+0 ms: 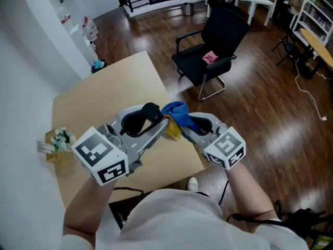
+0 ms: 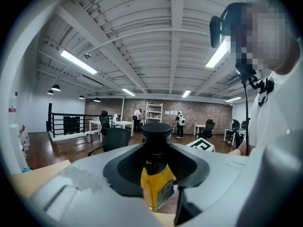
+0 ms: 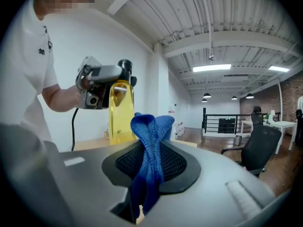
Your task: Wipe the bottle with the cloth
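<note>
A yellow bottle (image 2: pixel 157 186) with a black cap (image 2: pixel 156 132) is held above the table, and my left gripper (image 1: pixel 156 120) is shut on its neck. In the right gripper view the same bottle (image 3: pixel 120 111) hangs upright ahead of the jaws. My right gripper (image 1: pixel 190 124) is shut on a blue cloth (image 3: pixel 150 150), which bunches up between the jaws. In the head view the cloth (image 1: pixel 177 113) lies against the bottle (image 1: pixel 172 129) between the two grippers.
A light wooden table (image 1: pixel 112 105) lies below the grippers, with a small plant pot (image 1: pixel 58 142) at its left edge. A black office chair (image 1: pixel 210 46) stands on the dark wood floor beyond the table. A white wall runs along the left.
</note>
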A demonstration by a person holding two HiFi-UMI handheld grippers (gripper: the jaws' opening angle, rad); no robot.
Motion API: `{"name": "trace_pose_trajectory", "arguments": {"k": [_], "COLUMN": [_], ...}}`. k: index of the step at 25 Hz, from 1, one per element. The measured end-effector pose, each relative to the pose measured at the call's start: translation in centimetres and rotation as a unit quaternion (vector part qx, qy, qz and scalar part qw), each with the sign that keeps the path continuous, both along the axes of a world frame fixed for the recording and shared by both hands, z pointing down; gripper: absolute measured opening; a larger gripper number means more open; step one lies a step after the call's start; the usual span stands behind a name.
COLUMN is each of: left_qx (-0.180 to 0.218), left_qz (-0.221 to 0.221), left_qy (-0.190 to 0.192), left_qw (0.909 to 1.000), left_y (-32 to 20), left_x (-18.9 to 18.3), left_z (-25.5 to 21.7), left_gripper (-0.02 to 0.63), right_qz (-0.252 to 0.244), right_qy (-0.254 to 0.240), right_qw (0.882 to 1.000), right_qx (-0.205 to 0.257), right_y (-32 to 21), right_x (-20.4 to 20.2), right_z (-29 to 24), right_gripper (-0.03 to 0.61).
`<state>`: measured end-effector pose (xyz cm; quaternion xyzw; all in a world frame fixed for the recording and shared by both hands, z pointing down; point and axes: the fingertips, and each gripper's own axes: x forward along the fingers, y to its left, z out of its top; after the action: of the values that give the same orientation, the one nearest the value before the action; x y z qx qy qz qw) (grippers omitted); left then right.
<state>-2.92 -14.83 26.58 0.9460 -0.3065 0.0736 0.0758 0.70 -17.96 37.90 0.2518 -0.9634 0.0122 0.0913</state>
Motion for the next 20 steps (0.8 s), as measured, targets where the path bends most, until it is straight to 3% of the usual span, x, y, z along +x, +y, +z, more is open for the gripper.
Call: {"name": "trace_pose_trajectory", "arguments": {"k": [8,15,20], "left_qx": [0.023,0.030,0.026], "left_qz": [0.012,0.015,0.008], "left_qy": [0.008,0.007,-0.011], "left_qw": [0.9996,0.9994,0.9996], "left_y": [0.5,0.1,-0.3], "left_x": [0.3,1.0,0.7], "left_z": [-3.1,-4.0,-2.9], "left_gripper": [0.152,0.152,0.152], "right_qz": [0.009,-0.042,-0.043], "right_qy": [0.037,0.044,0.051], "right_qw": [0.997,0.997,0.997], "right_qx": [-0.068,-0.048,-0.046], "right_y": [-0.6,1.7,2.1], "right_x": [-0.1,-4.4,-4.0], "right_z": [6.5,5.3,5.4], "right_gripper": [0.092,0.092,0.092]}}
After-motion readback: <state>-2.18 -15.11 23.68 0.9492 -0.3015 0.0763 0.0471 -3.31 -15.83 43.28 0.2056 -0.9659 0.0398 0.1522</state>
